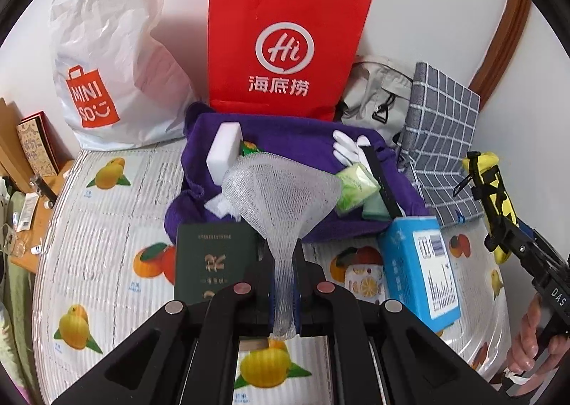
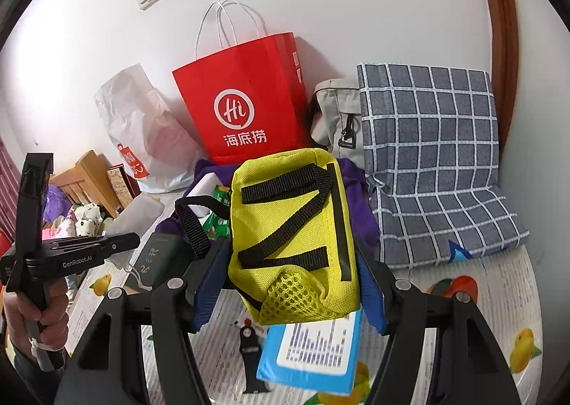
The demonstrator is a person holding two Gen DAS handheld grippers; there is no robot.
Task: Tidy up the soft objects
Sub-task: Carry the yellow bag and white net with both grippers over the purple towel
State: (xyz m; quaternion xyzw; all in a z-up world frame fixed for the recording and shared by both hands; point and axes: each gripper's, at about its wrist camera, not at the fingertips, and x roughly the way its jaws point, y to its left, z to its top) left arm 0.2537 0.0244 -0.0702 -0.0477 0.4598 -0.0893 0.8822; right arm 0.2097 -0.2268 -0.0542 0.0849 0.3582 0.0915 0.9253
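My left gripper (image 1: pixel 283 257) is shut on the narrow end of a white foam net sleeve (image 1: pixel 281 191), which fans out above a purple towel (image 1: pixel 292 141). On the towel lie a white sponge block (image 1: pixel 224 150), white gloves (image 1: pixel 347 146) and a green tissue pack (image 1: pixel 356 187). My right gripper (image 2: pixel 292 262) is shut on a yellow pouch (image 2: pixel 285 219) with black straps, lifted above a blue box (image 2: pixel 313 351). The left wrist view shows the same pouch (image 1: pixel 488 184) at the far right. The left gripper (image 2: pixel 128 241) appears at the left of the right wrist view.
A red paper bag (image 1: pixel 285 41), a white plastic bag (image 1: pixel 107 66), a grey bag (image 1: pixel 374 91) and a grey checked cloth (image 1: pixel 441 141) stand along the wall. A dark green booklet (image 1: pixel 213 262) and the blue box (image 1: pixel 420 262) lie on the fruit-patterned cover (image 1: pixel 107 227).
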